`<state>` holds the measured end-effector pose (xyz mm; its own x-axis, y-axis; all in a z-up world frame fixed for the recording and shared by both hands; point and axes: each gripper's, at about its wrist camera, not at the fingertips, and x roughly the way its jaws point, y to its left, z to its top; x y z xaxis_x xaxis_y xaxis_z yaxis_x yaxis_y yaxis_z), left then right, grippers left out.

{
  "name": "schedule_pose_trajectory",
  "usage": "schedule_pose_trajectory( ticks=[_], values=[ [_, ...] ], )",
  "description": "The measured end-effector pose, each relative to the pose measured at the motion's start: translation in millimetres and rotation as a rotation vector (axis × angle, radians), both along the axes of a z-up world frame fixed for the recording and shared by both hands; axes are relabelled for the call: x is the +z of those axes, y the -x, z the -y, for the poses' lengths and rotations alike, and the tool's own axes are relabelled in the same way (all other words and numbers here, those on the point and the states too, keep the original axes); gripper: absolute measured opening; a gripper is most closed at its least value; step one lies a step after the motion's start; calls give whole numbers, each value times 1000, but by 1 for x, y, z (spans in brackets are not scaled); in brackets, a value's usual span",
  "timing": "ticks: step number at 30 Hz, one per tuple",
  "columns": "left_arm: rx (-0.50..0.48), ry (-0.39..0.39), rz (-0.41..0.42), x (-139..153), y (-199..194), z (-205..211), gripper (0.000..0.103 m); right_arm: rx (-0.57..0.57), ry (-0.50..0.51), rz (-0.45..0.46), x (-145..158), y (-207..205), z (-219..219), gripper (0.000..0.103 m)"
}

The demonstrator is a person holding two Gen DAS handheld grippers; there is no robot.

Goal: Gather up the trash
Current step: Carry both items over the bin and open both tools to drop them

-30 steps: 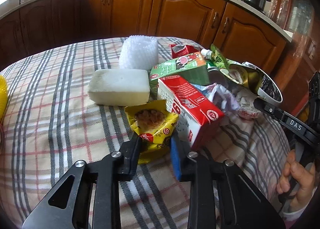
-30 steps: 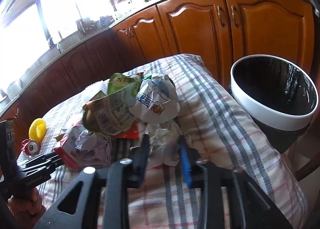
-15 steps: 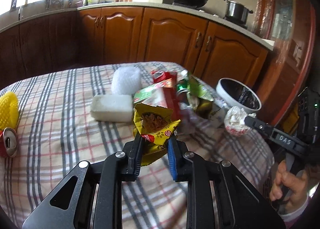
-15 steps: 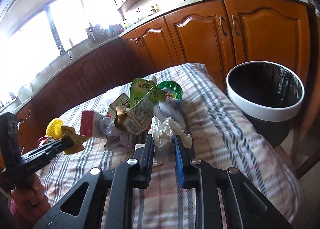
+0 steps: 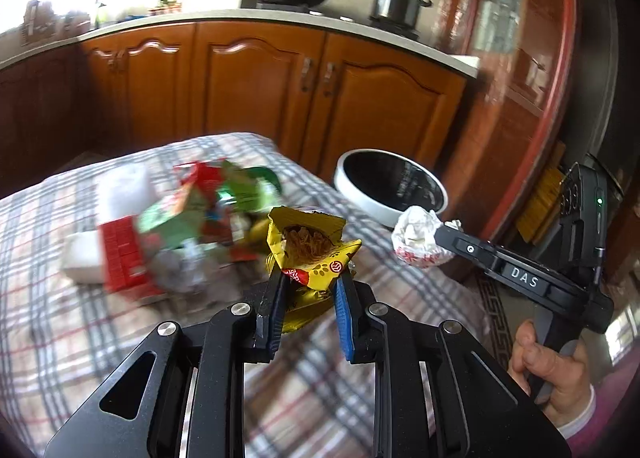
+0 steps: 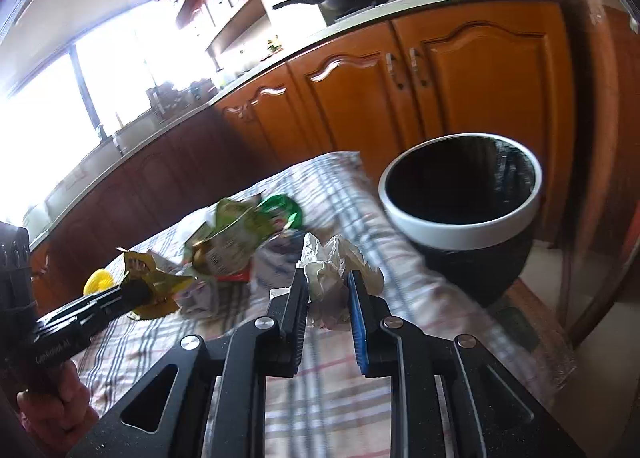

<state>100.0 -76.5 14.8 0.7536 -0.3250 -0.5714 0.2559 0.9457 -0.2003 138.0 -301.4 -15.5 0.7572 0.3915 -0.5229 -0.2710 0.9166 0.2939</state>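
Note:
My left gripper (image 5: 307, 282) is shut on a yellow snack wrapper (image 5: 310, 246), held up above the checked tablecloth (image 5: 60, 322). In the right wrist view the same wrapper (image 6: 154, 282) hangs at the left. My right gripper (image 6: 328, 286) is shut on a crumpled white paper wad (image 6: 332, 270), which also shows in the left wrist view as a white ball (image 5: 420, 236). A round bin (image 6: 460, 193) with a white rim and black liner stands just past the table's right edge, ahead of both grippers; its rim (image 5: 360, 197) shows in the left view too.
A blurred heap of trash (image 5: 180, 225) stays on the table: red and green cartons, a white foam block, green pouches (image 6: 240, 230). A yellow object (image 6: 98, 282) sits at the far left. Wooden kitchen cabinets (image 5: 260, 85) run behind. A hand (image 5: 556, 370) grips the right tool.
Both grippers closed on their pieces, lifted them off the table and swung right toward the bin. The trash heap has dropped back to the left.

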Motion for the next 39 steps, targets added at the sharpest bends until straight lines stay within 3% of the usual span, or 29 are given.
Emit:
schedule_pose_trajectory(
  ticks=[14, 25, 39],
  values=[
    [-128, -4, -37, -2, -70, 79, 20, -116, 13, -6, 10, -45, 60, 20],
    [-165, -18, -75, -2, -132, 123, 20, -160, 43, -24, 14, -97, 94, 20],
    [-174, -32, -161, -20, -192, 158, 21, -162, 77, -68, 4, -142, 106, 21]
  ],
)
